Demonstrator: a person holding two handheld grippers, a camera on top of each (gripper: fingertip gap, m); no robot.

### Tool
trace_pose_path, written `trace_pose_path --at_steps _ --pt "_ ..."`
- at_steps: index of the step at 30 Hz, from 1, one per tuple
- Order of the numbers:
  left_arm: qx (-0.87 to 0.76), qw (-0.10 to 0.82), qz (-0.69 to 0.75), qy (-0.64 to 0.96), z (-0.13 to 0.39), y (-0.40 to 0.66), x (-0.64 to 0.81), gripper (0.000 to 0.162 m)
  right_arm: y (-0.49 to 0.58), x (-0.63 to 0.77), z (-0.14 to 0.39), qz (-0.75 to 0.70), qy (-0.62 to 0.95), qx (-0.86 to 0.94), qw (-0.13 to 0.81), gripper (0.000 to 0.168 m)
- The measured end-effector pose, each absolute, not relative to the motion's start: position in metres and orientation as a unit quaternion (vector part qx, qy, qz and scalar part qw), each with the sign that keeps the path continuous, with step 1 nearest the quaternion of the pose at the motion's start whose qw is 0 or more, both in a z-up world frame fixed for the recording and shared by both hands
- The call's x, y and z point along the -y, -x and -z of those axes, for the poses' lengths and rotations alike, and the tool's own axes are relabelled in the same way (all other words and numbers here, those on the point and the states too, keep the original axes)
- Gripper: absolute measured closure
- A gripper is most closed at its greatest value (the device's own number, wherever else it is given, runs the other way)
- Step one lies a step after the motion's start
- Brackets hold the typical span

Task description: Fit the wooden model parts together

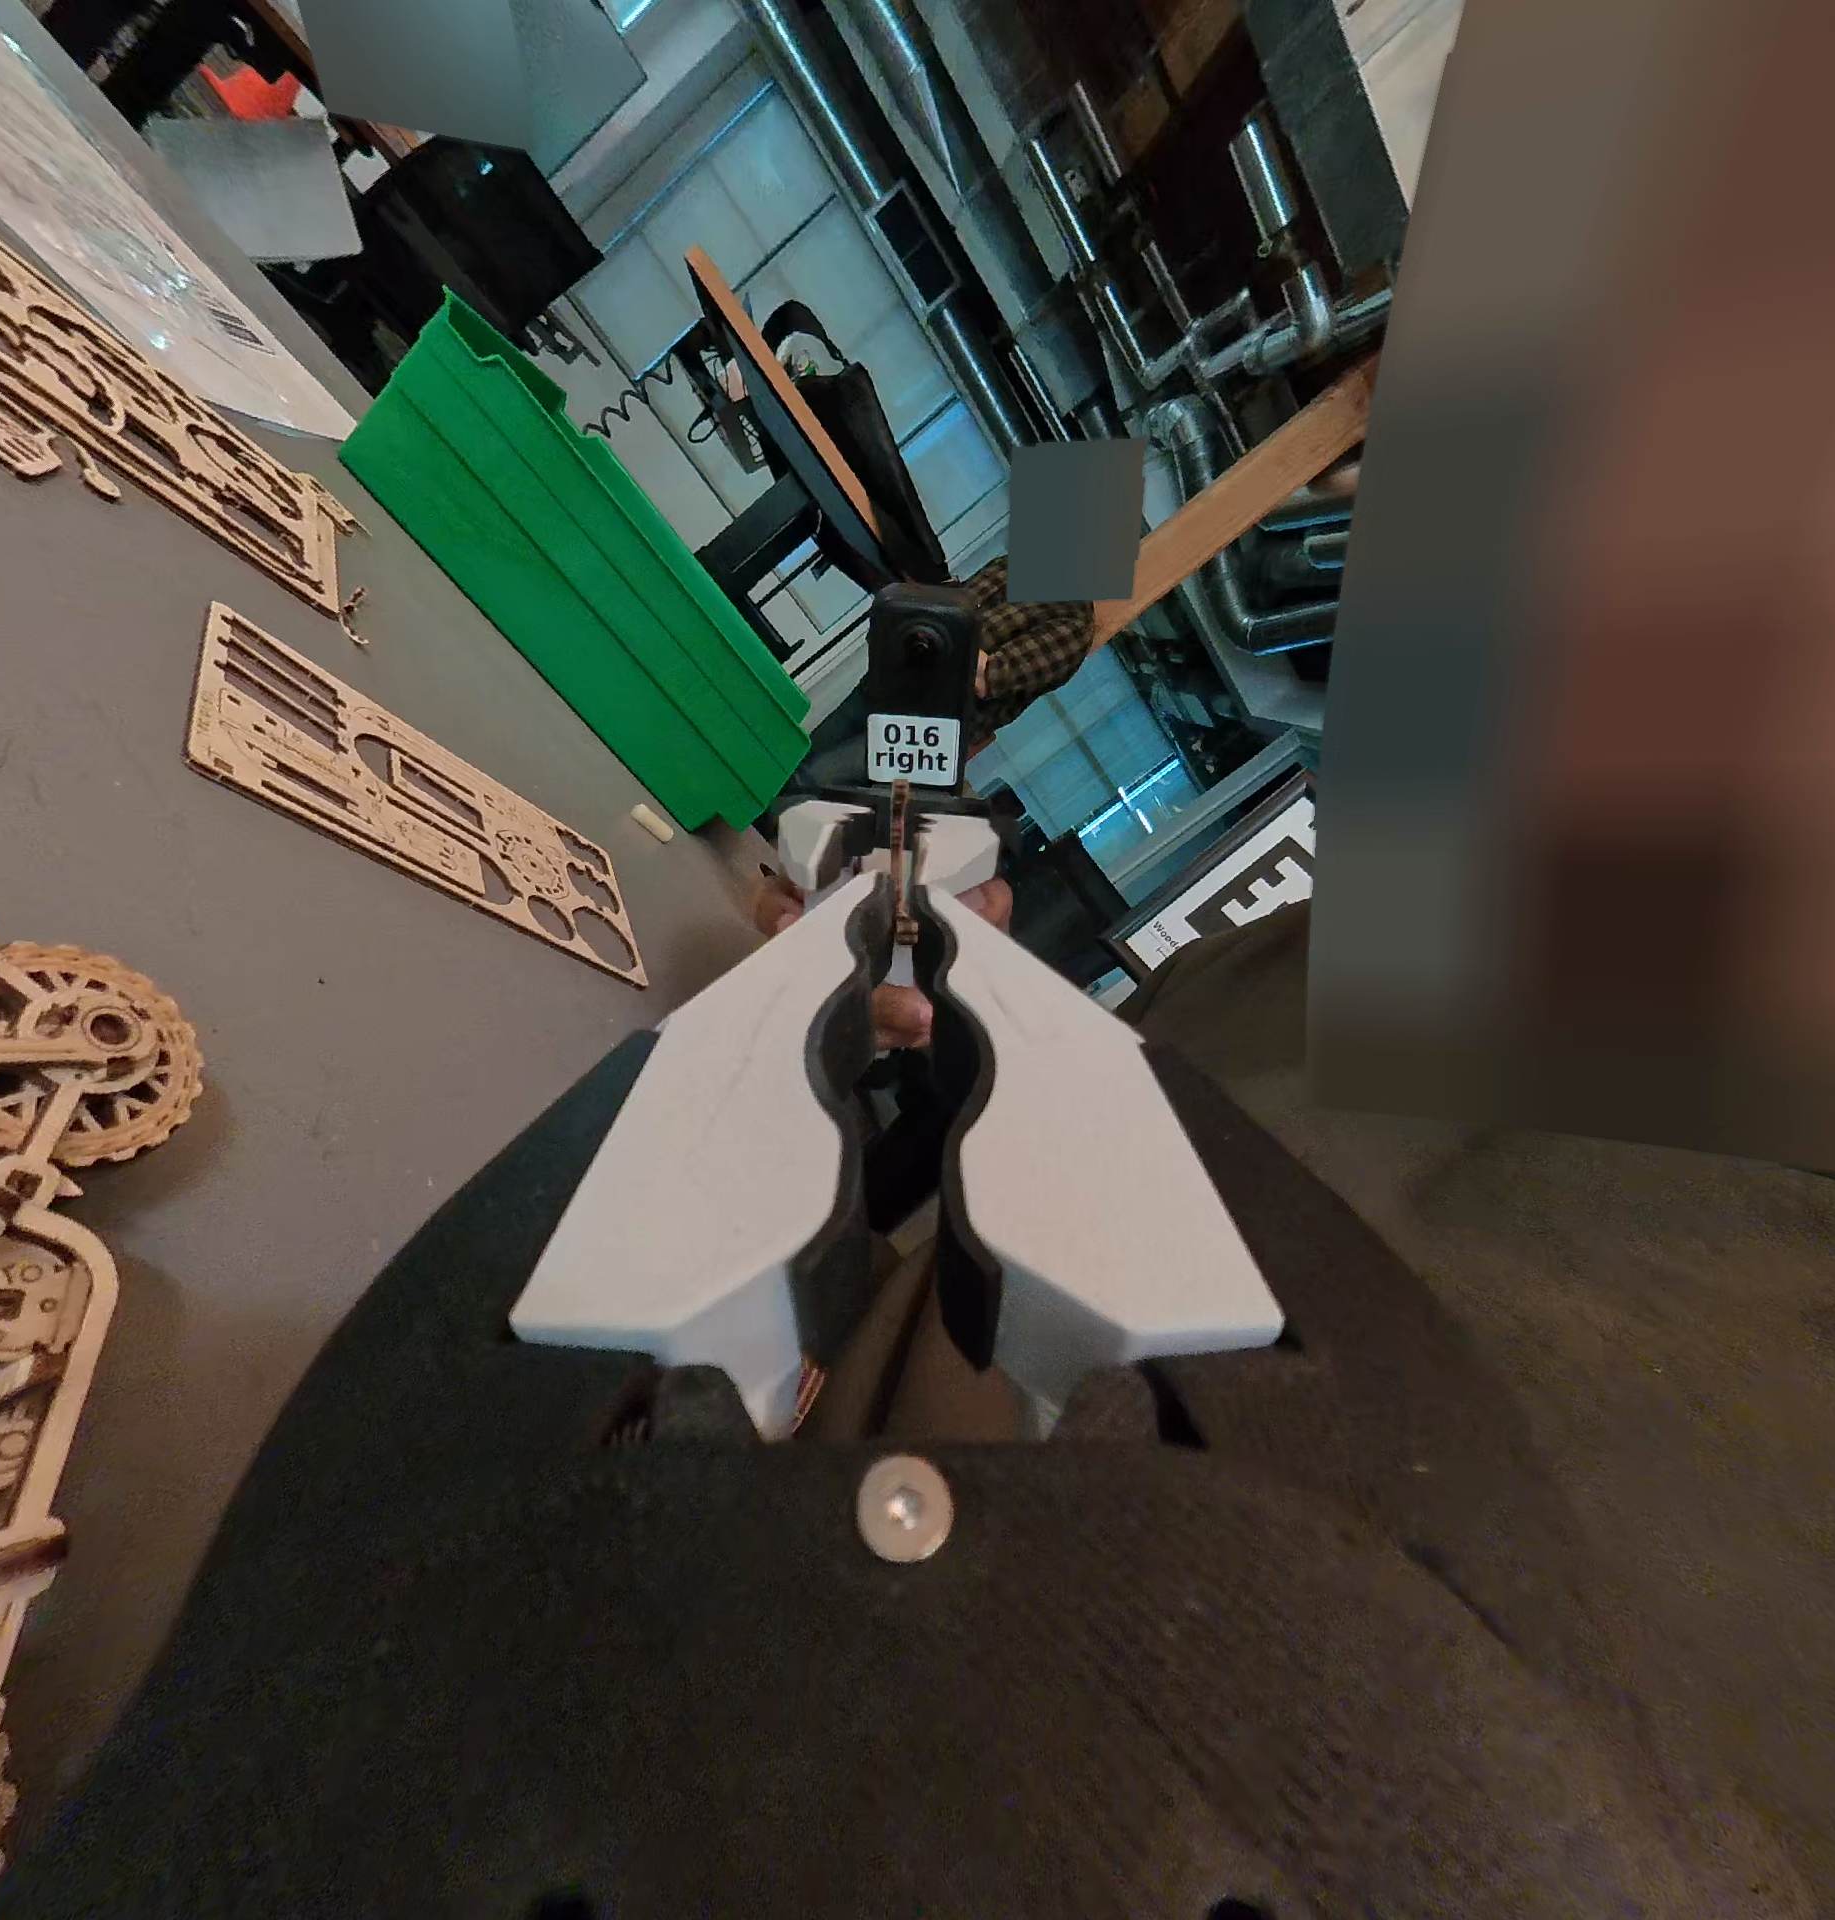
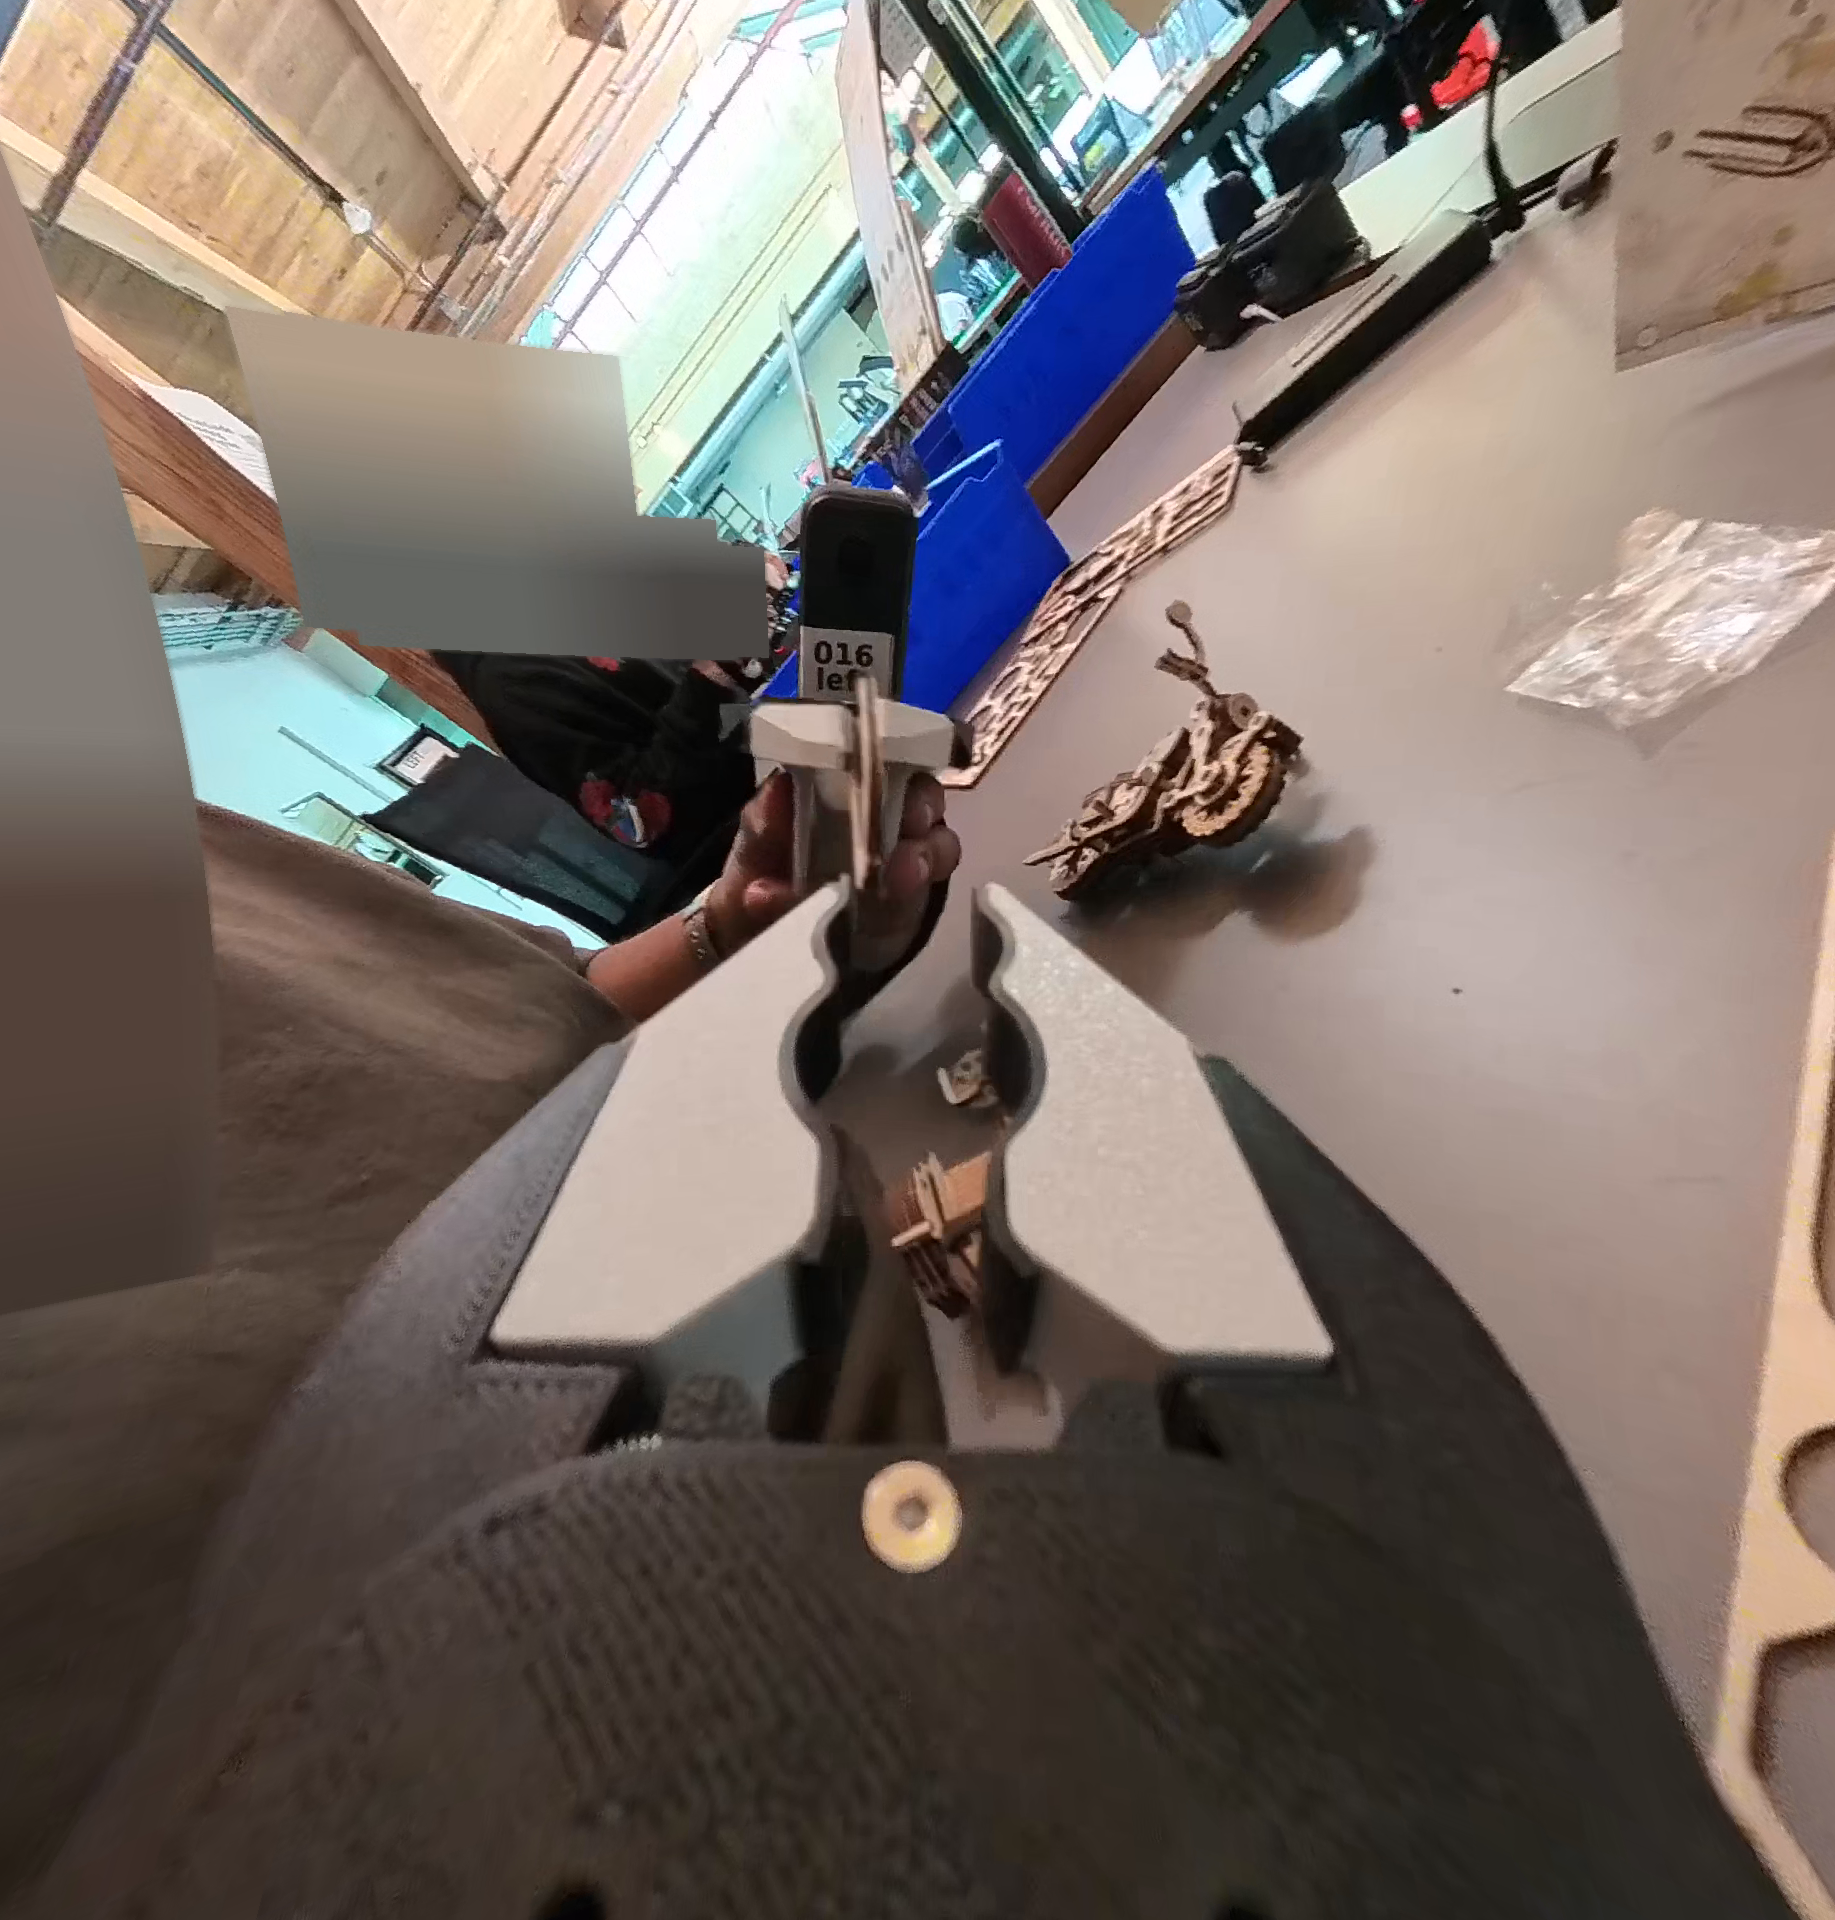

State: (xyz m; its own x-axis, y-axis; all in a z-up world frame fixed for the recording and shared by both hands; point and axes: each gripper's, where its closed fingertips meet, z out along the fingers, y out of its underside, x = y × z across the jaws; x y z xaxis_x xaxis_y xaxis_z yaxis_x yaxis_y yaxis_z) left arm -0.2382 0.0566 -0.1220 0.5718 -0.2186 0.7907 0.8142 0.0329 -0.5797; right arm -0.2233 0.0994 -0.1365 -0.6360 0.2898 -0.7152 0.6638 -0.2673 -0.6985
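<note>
My left gripper (image 1: 900, 906) is shut on a thin flat wooden part (image 1: 900, 847), seen edge-on and sticking out past the fingertips. It is held up in the air above the grey table (image 1: 269, 935). My right gripper (image 2: 913, 909) faces it with its jaws open and empty. In the right wrist view the wooden part (image 2: 866, 790) sits in the left gripper (image 2: 853, 831), just beyond my right gripper's left fingertip (image 2: 835, 914). The right gripper (image 1: 892, 842) also shows in the left wrist view, right behind the part. A small wooden sub-assembly (image 2: 944, 1216) lies on the table below.
A built wooden motorcycle model (image 2: 1183, 790) stands on the table. Laser-cut wooden sheets (image 1: 393, 790) lie flat, another at the right edge (image 2: 1827, 1351). There is also a green bin (image 1: 580, 582), blue bins (image 2: 996, 520) and a clear plastic bag (image 2: 1671, 613).
</note>
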Motion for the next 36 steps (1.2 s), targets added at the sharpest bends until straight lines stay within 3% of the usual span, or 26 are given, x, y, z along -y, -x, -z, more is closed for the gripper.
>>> trace_pose_path --at_steps 1,4,7,23,26,29,34,36 --pt "0.256 0.67 0.383 0.582 0.122 0.238 -0.057 0.162 0.222 -0.099 0.134 0.69 -0.4 -0.586 0.143 0.148" --pt "0.252 0.668 0.379 0.589 0.124 0.236 -0.058 0.161 0.221 -0.098 0.133 0.692 -0.402 -0.58 0.153 0.152" --pt "0.25 0.665 0.373 0.596 0.125 0.235 -0.059 0.161 0.222 -0.098 0.133 0.691 -0.404 -0.58 0.152 0.167" --pt "0.229 0.656 0.357 0.624 0.127 0.226 -0.061 0.159 0.216 -0.098 0.127 0.697 -0.389 -0.582 0.155 0.168" --pt "0.237 0.646 0.334 0.644 0.129 0.23 -0.055 0.122 0.217 -0.102 0.124 0.703 -0.39 -0.575 0.152 0.168" --pt "0.221 0.621 0.3 0.69 0.127 0.225 -0.044 0.102 0.22 -0.109 0.124 0.703 -0.395 -0.573 0.143 0.168" --pt "0.149 0.464 0.063 0.871 0.188 0.216 -0.016 0.094 0.221 -0.115 0.125 0.694 -0.388 -0.594 0.122 0.168" --pt "0.131 0.408 0.038 0.903 0.213 0.204 -0.011 0.094 0.218 -0.112 0.129 0.682 -0.381 -0.614 0.115 0.168"
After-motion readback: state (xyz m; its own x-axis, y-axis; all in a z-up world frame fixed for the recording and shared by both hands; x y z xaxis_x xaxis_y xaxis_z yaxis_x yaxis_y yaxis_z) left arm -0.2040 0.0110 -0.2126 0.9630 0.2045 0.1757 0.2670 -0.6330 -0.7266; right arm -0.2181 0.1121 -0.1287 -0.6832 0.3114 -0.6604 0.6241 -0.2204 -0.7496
